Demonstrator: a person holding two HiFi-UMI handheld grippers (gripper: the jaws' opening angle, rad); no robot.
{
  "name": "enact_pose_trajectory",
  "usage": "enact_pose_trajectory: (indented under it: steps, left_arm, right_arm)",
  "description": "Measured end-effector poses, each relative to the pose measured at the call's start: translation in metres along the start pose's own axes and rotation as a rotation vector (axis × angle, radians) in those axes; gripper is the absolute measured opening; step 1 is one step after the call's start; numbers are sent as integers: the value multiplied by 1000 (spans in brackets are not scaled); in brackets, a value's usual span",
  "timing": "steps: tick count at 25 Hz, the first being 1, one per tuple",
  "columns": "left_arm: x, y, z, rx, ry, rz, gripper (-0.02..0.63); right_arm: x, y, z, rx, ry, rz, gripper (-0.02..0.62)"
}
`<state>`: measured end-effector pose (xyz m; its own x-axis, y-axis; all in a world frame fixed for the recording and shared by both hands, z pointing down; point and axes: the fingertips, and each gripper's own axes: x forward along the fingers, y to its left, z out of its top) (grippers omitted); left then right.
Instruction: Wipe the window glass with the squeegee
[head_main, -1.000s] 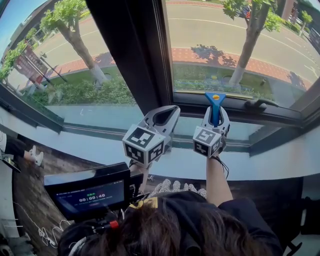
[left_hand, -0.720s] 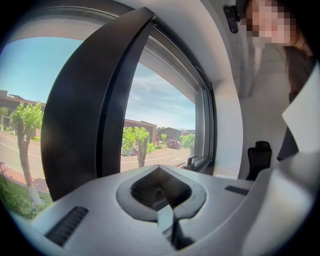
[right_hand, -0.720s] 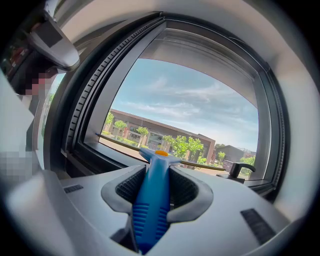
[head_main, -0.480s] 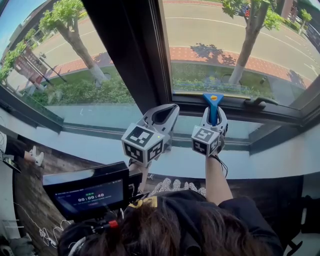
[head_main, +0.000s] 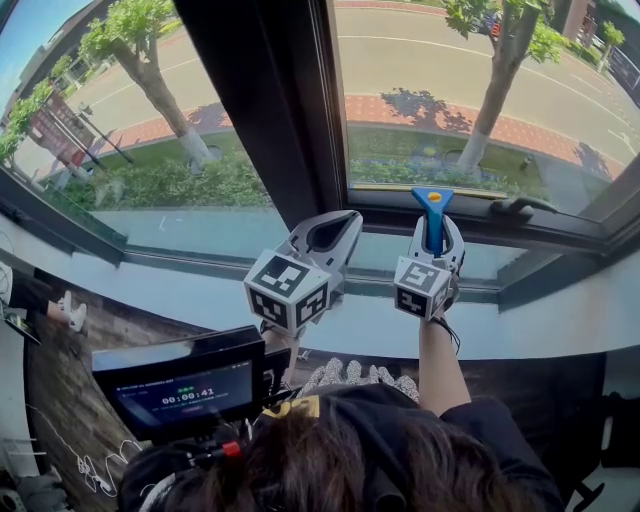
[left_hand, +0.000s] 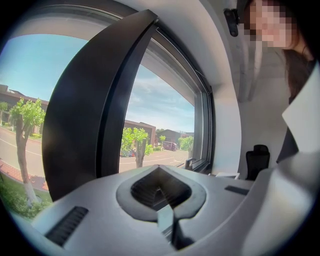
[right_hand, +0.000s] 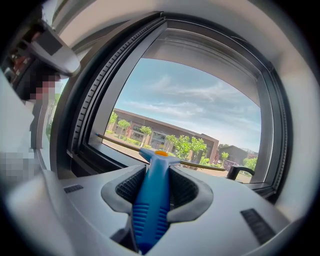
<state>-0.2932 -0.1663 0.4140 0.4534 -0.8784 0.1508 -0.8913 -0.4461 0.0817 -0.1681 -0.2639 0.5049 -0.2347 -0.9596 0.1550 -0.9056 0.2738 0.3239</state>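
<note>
The left gripper (head_main: 322, 238) is hovering in front of the dark window post (head_main: 262, 110), above the white sill (head_main: 180, 290). Its fingers (left_hand: 125, 200) are sitting closed together with nothing between them. To its right, the right gripper (head_main: 436, 238) is clamping its fingers around the blue handle of the squeegee (head_main: 432, 212), which is pointing up at the window glass (head_main: 420, 70). The squeegee's thin blade (right_hand: 120, 142) is stretching across the low part of the pane, close above the bottom frame. A dark window handle (head_main: 515, 208) is sitting on the frame just right of the squeegee.
</note>
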Motion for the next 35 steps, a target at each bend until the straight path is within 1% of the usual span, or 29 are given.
enact_pose_trajectory:
  steps: [4,7,9,11,14,16,18,21,25,27,30,32,35]
  left_arm:
    - [-6,-8,-2,1,-7,-22,2]
    - [-6,-12,-12,-19,8,-42,2]
    - [-1,-15,-8,-23,5,-61,2]
    - [4,-25,-1,-13,0,-77,2]
    - [8,-36,5,0,-5,-84,2]
    - [9,-46,6,6,-12,-77,2]
    - [8,-70,2,12,-11,-66,2]
    - [7,-122,-9,13,-13,-40,2]
    - [1,-194,-7,2,-88,7,2]
    - [-4,-225,-7,-4,-127,27,2]
    - [-13,-269,-8,-36,-169,42,2]
    - [-18,-299,-12,-46,-174,33,2]
    - [-26,-330,-14,-25,-163,38,2]
  right_arm:
    - [-36,-22,21,6,-46,-11,143]
    - [-63,-42,29,16,-40,-51,143]
    - [-72,-58,37,24,-38,-89,143]
    - [-79,-77,40,11,-62,-109,143]
    - [-91,-96,43,34,-83,-122,143]
    - [-104,-106,43,63,-99,-113,143]
    - [-123,-121,36,62,-129,-83,143]
    - [-164,-158,21,50,-165,-47,143]
    - [-224,-212,6,51,-193,-36,143]
    - [-248,-232,-3,62,-188,-32,143]
    - [-277,-258,-21,43,-186,-10,143]
    - [-295,-274,-32,32,-192,9,143]
    - [-319,-290,-32,53,-200,15,143]
